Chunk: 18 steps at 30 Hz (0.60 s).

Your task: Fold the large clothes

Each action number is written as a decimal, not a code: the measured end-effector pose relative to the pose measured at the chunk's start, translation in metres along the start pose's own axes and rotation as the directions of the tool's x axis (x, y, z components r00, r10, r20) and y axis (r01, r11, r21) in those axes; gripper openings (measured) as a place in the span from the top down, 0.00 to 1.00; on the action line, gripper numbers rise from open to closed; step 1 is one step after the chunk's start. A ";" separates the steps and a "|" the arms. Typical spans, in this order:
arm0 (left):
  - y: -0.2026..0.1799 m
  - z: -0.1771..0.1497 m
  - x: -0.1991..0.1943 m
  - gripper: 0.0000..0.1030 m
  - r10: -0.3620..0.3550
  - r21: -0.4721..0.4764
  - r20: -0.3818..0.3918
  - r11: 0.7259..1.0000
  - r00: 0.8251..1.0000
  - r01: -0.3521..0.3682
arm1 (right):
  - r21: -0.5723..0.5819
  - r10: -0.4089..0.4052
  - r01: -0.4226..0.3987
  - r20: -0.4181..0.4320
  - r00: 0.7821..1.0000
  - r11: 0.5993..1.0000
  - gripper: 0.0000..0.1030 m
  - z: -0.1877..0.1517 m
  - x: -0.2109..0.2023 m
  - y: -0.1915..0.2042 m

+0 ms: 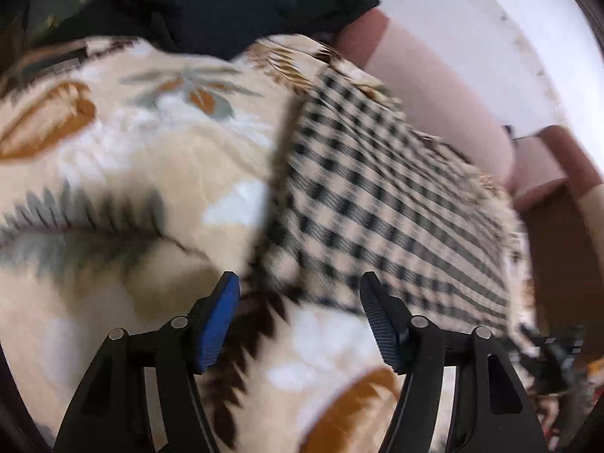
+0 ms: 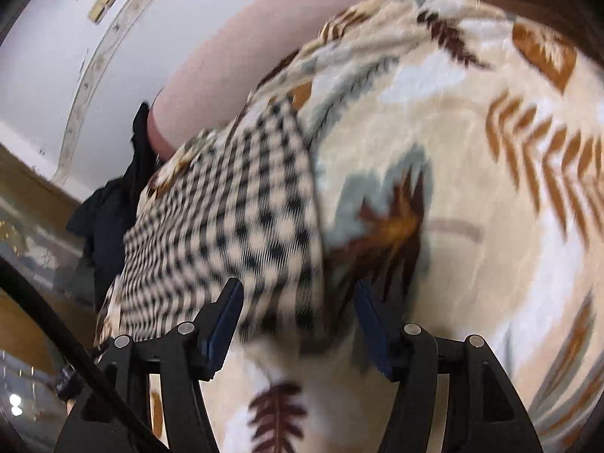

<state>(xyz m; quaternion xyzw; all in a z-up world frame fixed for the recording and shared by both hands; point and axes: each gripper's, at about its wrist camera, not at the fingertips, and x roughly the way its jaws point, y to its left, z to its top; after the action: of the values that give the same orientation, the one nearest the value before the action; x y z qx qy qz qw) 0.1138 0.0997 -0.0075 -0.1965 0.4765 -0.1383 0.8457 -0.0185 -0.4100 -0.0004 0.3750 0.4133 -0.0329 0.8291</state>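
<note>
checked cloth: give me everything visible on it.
The checked cloth is cream with small black checks and looks woven. It lies spread mostly flat as a roughly rectangular panel on the fleecy patterned blanket, with one long straight edge and its far end near the pink headboard. Both views are motion-blurred. The left gripper and right gripper stand open at its near corner, not pinching it.

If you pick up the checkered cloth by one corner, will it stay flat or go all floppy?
Probably floppy: the checkered cloth lies draped over the humps of the fluffy blanket and follows its shape, so it would likely sag and hang. It looks thin, so probably light. The fuzzy blanket may grip it a little when it is pulled.
</note>
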 end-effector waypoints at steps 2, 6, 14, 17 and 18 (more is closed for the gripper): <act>0.004 -0.012 0.004 0.33 -0.112 -0.046 -0.032 0.993 0.993 0.111 | 0.070 0.101 -0.098 -0.034 0.994 0.993 0.36 -0.019 0.004 -0.002; 0.003 -0.022 0.019 0.31 -0.183 -0.078 -0.073 0.981 0.980 0.178 | 0.132 0.224 -0.210 -0.097 0.970 0.969 0.35 -0.048 0.022 0.009; 0.005 0.004 0.041 0.27 -0.221 -0.187 -0.022 0.959 0.975 0.213 | 0.094 0.123 -0.119 -0.042 0.991 0.988 0.30 -0.038 0.046 0.040; 0.002 0.014 0.050 0.27 -0.199 -0.170 -0.009 0.966 0.980 0.195 | 0.103 0.099 -0.098 0.000 0.995 0.990 0.30 -0.023 0.051 0.040; 0.001 0.018 0.052 0.27 -0.191 -0.162 -0.005 0.969 0.982 0.188 | 0.107 0.095 -0.096 0.013 0.995 0.990 0.30 -0.020 0.053 0.040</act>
<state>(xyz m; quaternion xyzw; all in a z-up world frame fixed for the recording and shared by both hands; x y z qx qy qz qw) 0.1555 0.0824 -0.0387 -0.3073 0.4739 -0.1815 0.8050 0.0171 -0.3548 -0.0216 0.4383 0.3892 -0.0170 0.8100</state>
